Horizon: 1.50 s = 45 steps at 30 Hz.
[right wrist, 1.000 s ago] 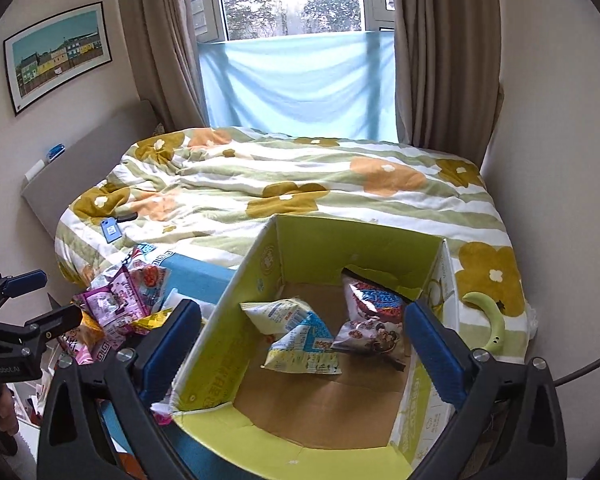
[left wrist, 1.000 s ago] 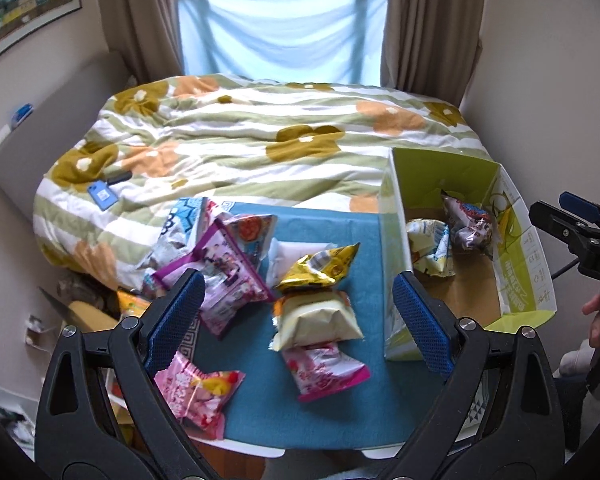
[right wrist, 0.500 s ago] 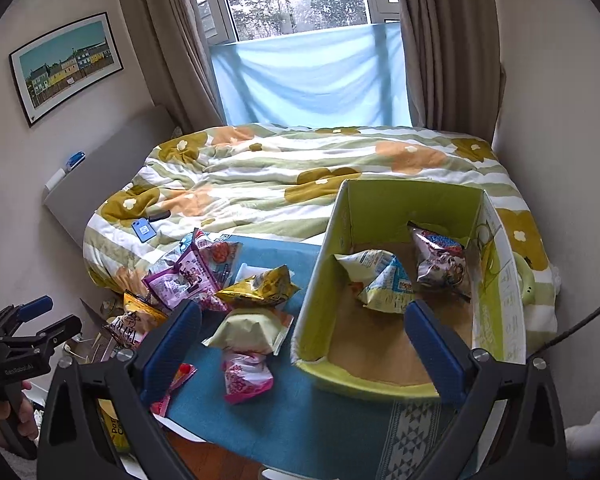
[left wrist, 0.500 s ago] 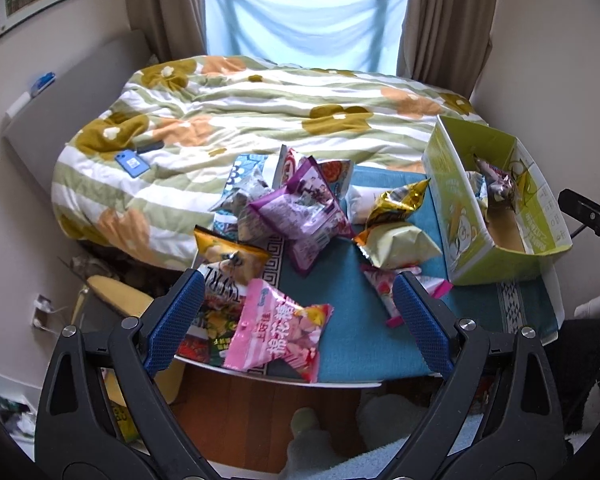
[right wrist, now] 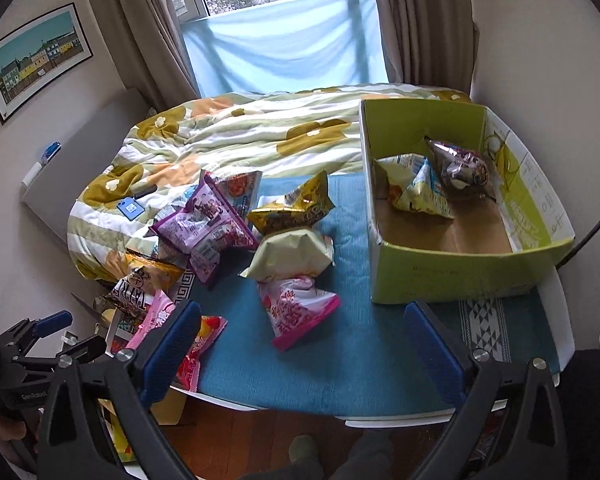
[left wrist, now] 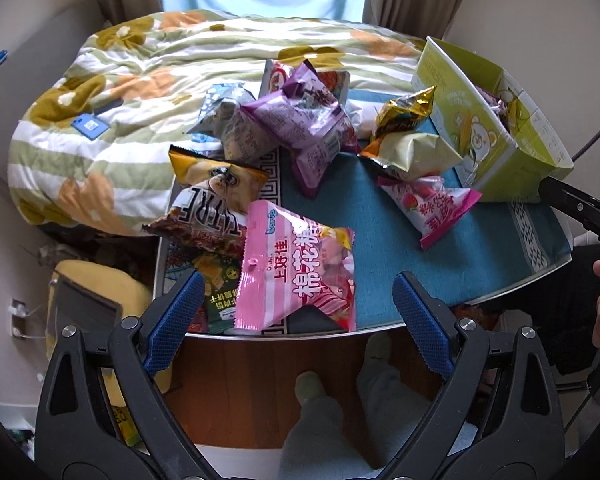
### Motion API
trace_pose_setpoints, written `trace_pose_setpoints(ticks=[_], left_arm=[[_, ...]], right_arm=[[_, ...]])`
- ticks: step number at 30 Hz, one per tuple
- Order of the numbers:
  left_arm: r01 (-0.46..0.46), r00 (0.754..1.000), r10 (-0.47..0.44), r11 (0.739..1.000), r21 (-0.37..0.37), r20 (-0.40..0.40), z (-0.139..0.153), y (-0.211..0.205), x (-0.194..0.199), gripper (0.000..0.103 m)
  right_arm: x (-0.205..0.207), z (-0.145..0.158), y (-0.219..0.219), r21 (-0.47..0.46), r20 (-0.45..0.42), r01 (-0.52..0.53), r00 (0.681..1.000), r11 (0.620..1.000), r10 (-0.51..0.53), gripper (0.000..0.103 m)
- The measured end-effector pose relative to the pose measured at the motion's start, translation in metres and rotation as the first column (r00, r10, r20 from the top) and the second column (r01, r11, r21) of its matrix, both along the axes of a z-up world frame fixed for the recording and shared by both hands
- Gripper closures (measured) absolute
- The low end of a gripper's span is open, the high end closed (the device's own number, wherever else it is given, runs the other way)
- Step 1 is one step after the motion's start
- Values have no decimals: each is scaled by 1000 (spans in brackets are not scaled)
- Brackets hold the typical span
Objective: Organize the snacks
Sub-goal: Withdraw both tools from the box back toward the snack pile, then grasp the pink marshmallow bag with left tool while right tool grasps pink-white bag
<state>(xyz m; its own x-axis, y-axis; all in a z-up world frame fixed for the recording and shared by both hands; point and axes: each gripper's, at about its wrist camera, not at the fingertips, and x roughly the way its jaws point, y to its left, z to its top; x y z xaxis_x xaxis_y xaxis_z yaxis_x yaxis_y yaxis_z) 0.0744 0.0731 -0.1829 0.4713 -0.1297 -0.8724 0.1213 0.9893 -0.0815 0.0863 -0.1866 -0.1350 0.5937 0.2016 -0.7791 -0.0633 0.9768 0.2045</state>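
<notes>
Several snack bags lie on a blue-clothed table (left wrist: 496, 264): a pink marshmallow bag (left wrist: 300, 272) at the front left edge, a brown bag (left wrist: 212, 208), purple bags (left wrist: 304, 124), a gold bag (right wrist: 292, 208), a pale yellow bag (right wrist: 292, 256) and a pink bag (right wrist: 296, 308). A green cardboard box (right wrist: 460, 268) at the right holds two bags (right wrist: 420, 192). My left gripper (left wrist: 296, 320) is open and empty, just in front of the marshmallow bag. My right gripper (right wrist: 300, 344) is open and empty, over the table's front edge.
A bed with a flowered quilt (right wrist: 236, 136) lies behind the table, with a blue card (left wrist: 89, 125) on it. A yellow stool (left wrist: 96, 304) stands left of the table. Wooden floor and the person's feet (left wrist: 340, 392) are below the table edge.
Both grippers have pulled back and up from the table. The left one has swung left, from the middle bags to the pink marshmallow bag at the edge. Both stayed open.
</notes>
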Motion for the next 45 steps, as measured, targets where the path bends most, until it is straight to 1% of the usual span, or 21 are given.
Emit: trace_pose_setpoints(ticks=[2,5,10,14,20,23,26,31,34,37,40,45], left_arm=[[12,1000,-12,1000,6,-12,-14,-2,4,9],[34,999,-33,999,33,-8,-29,-12,7,9],[41,999,-40,992,119,-14,-58,-33,16,9],[33,999,-27,974,226,-30,-79,-46,26,9],[35,998,-17,960,278,-68,-100,-53,40,9],[31,997,-10,960,278,-74,-104,-54,46,9],[38,997,-18,959,280,-73,-105,-57,49,9],[67,995,-45,961,269,-85,-105,-59,47,21],[79,994,-58,962,262,-88,-104,-62,43,27],[91,993,-71,964,251,-90,-104,-62,44,29],[104,993,-85,965,239,-88,-102,-61,43,31],[97,993,-79,970,224,-88,-99,-59,43,33]], right_arm=[[1,-13,6,3,-22,3,1000,1000,-3,2],[4,-31,12,13,-49,9,999,1000,-8,2],[11,-51,19,6,-77,-3,997,1000,3,2],[20,-69,21,8,-104,-32,994,999,33,2],[41,-94,19,30,-153,-52,987,998,56,2],[50,-100,20,31,-157,-66,985,997,70,2],[60,-109,23,5,-160,-98,982,995,98,2],[73,-120,29,-24,-159,-128,980,991,123,2],[78,-125,32,-26,-163,-144,977,989,138,2],[81,-131,35,-28,-166,-159,974,987,152,2],[84,-137,36,-49,-178,-159,973,986,148,2],[86,-146,36,-55,-195,-159,970,986,146,2]])
